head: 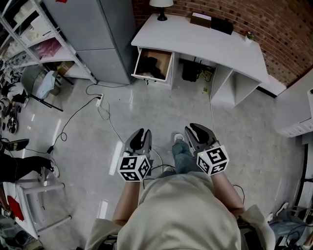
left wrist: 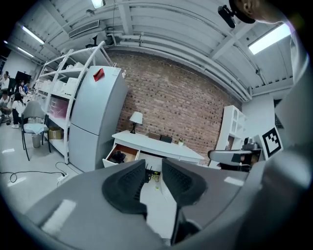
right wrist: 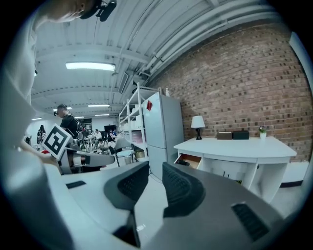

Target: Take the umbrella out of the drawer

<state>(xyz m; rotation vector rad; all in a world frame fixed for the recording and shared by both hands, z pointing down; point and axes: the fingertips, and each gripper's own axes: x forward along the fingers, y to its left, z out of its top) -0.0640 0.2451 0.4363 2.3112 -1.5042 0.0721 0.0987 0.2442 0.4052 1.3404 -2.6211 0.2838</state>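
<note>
The white desk [head: 205, 46] stands across the floor by the brick wall, its left drawer [head: 169, 67] pulled open. A dark thing [head: 152, 67] lies inside; I take it for the umbrella, though its shape is not clear. The open drawer [left wrist: 110, 157] also shows in the left gripper view, and in the right gripper view the drawer [right wrist: 188, 159] shows small and far. My left gripper [head: 142, 133] [left wrist: 154, 172] and right gripper [head: 196, 128] [right wrist: 155, 178] are held side by side in front of me, well short of the desk. Each is open by a narrow gap, with nothing between the jaws.
A tall grey fridge [head: 105, 39] stands left of the drawer, with wire shelving [head: 44, 46] beyond it. A power strip and cables [head: 99, 101] trail over the floor. A lamp [head: 161, 9] and boxes [head: 211, 22] sit on the desk. A white cabinet [head: 298, 112] is at right.
</note>
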